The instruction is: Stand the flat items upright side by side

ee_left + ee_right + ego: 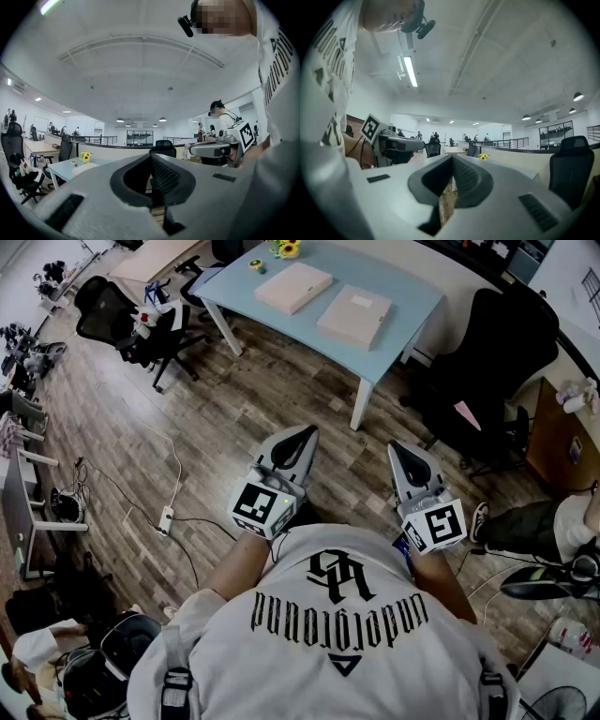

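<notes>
Left gripper (306, 432): held low in front of the person's chest and pointing forward. Its jaws are pressed together with nothing between them, and its own view shows the ribbed pads meeting.
Far left of the left gripper: two black office chairs (117, 315) stand on the wood floor (234, 409), well apart from the tool.
Floor left of the left gripper: a white power strip (166, 518) lies there, and a thin cable (175, 460) trails away from it.
Table (403, 287): pale blue, ahead of both grippers and well apart from them. Bare floor lies between, and the nearest white table leg (361, 404) stands ahead, between the two tools' lines.
Left flat box (293, 287): lies flat on the table top, ahead of the left gripper and far from it.
Yellow tape roll (255, 265) and sunflowers (286, 248): at the table's far edge, beyond the left flat box.
Right flat box (354, 316): lies flat just beside the left one without touching it, ahead and between the two grippers.
Right gripper (399, 447): level with the left one and near it. Its jaws are closed tight and empty, with only floor showing through the slit below the pads.
Ahead and right of the right gripper: a large black chair (497, 362) stands at the table's right end.
Right of the right gripper: a seated person's leg (525, 521) and shoe (478, 518) are near it, with a wooden cabinet (553, 442) behind them.
</notes>
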The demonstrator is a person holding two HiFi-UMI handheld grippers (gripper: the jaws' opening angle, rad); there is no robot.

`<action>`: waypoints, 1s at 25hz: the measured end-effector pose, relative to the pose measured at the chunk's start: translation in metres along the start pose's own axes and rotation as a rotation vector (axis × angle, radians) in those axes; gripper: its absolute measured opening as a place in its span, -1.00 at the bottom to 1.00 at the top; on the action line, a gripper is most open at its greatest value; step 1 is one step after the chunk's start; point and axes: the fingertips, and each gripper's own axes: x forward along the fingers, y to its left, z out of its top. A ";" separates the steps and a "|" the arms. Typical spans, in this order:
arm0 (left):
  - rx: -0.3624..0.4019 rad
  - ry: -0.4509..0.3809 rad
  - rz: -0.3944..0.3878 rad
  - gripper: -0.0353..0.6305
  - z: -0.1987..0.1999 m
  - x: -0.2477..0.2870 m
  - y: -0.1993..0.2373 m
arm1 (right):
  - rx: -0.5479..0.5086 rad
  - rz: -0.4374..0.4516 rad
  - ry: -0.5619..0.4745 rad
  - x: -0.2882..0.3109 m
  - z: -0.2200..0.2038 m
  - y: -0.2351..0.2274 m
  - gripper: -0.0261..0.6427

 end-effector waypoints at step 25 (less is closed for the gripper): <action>-0.054 0.054 0.055 -0.10 -0.038 0.018 0.121 | 0.077 0.014 0.084 0.120 -0.038 -0.007 -0.21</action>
